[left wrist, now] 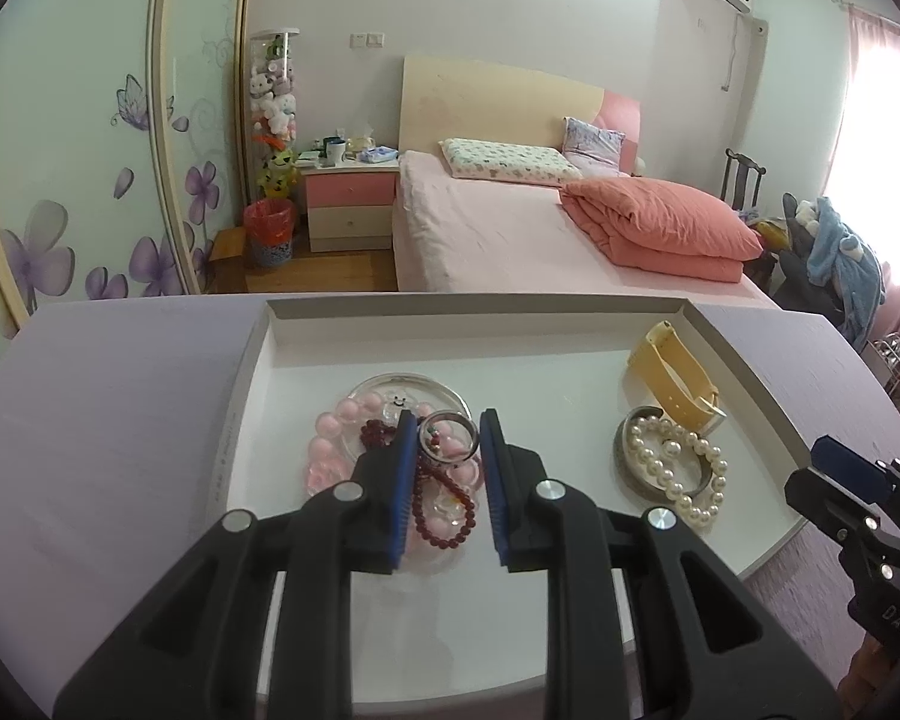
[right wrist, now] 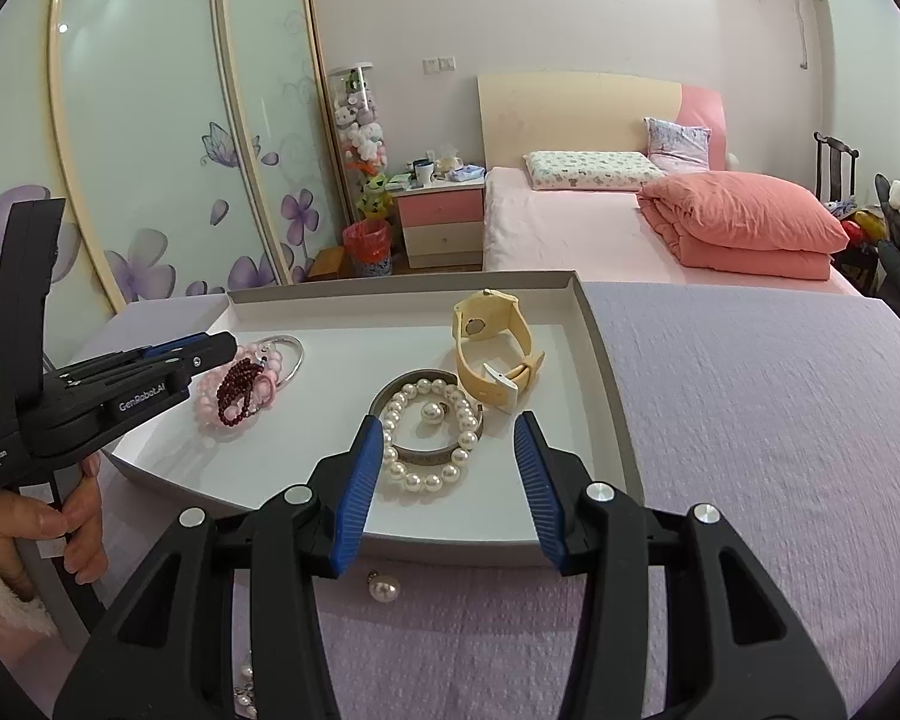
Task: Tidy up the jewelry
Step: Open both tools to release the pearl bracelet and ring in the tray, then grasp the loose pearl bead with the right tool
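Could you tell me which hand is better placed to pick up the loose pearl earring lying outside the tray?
Right, probably. The pearl earring lies on the purple cloth just below the open right tongs, in front of the tray. The left tongs are over the bracelet pile at the tray's far side.

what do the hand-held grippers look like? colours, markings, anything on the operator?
Both match: matte black plastic frames with silver pivot bolts and ribbed blue finger pads. The left hand-held gripper carries white "GenRobot.AI" lettering; the right hand-held gripper shows no marking here. No cables visible. The operator's left hand shows a fluffy white cuff.
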`<state>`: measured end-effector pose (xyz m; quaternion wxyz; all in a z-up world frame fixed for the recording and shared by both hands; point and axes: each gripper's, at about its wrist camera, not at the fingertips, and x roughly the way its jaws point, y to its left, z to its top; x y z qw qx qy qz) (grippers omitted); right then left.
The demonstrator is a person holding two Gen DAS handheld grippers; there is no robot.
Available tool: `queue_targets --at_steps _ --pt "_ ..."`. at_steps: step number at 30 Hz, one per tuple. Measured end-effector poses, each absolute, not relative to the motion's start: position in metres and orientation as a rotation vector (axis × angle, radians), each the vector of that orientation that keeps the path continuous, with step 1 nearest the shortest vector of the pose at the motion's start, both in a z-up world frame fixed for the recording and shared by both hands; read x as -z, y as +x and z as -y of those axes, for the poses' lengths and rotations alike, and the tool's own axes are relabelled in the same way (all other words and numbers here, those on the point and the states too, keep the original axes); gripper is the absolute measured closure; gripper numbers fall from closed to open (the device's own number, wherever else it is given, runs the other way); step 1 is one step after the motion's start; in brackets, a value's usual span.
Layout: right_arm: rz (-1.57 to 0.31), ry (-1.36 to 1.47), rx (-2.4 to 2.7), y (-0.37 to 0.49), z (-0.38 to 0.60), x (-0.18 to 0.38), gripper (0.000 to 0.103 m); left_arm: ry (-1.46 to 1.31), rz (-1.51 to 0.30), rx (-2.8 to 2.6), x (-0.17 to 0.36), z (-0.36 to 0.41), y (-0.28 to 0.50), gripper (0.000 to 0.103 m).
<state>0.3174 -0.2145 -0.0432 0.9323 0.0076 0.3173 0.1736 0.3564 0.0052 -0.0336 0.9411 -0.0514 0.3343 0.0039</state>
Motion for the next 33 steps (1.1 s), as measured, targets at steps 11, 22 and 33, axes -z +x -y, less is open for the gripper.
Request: queue_targets --at_steps 11,22,33 --pt "-0.636 0.008 -0.351 0.31 0.215 0.037 0.056 -0.121 -0.651 -0.035 0.02 -0.019 0.328 0.062" --pt "-0.71 -0.015 -0.388 0.278 0.217 0.049 0.056 -0.117 -0.63 -0.026 0.01 -0.031 0.25 0.047" --pt "-0.863 -0.087 -0.404 0.275 0.196 0.075 0.058 -0.15 -0.647 0.028 0.015 -0.033 0.204 0.045"
